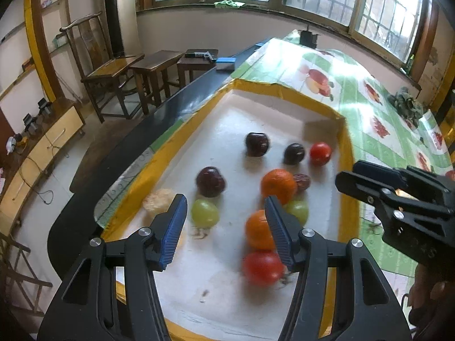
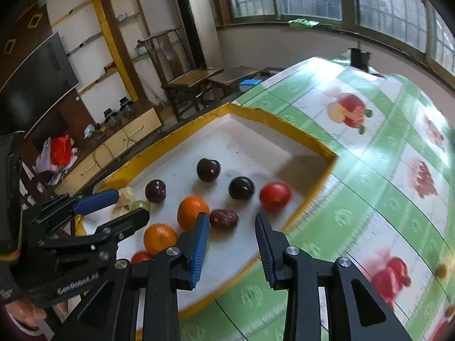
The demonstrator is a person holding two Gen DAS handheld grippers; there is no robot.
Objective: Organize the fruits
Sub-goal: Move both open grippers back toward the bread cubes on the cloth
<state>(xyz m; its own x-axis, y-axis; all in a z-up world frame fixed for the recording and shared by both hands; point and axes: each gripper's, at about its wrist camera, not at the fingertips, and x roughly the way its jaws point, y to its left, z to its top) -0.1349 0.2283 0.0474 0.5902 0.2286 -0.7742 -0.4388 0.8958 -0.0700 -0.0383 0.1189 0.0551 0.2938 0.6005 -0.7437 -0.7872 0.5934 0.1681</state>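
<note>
My left gripper (image 1: 226, 227) has its jaws apart with nothing between the pads; a green grape (image 1: 204, 213) lies just beyond the left finger, and the right finger hides part of an orange (image 1: 257, 230). My right gripper (image 2: 231, 244) is also parted and empty, over the white floor of the tray (image 2: 310, 139), with a brown date (image 2: 224, 218) just ahead of the gap.

All the fruit sits loose in the yellow-rimmed tray: three dark plums, two oranges, two tomatoes, two grapes, the date and a pale peeled piece (image 1: 157, 200) by the left rim.

In my judgement the step is choosing the next pick. The pieces are round and likely to roll, and the near cluster is crowded. I would straddle one fruit squarely, lower until the pads bracket its widest part, then close gently, softest on grapes, to avoid nudging neighbours.
</note>
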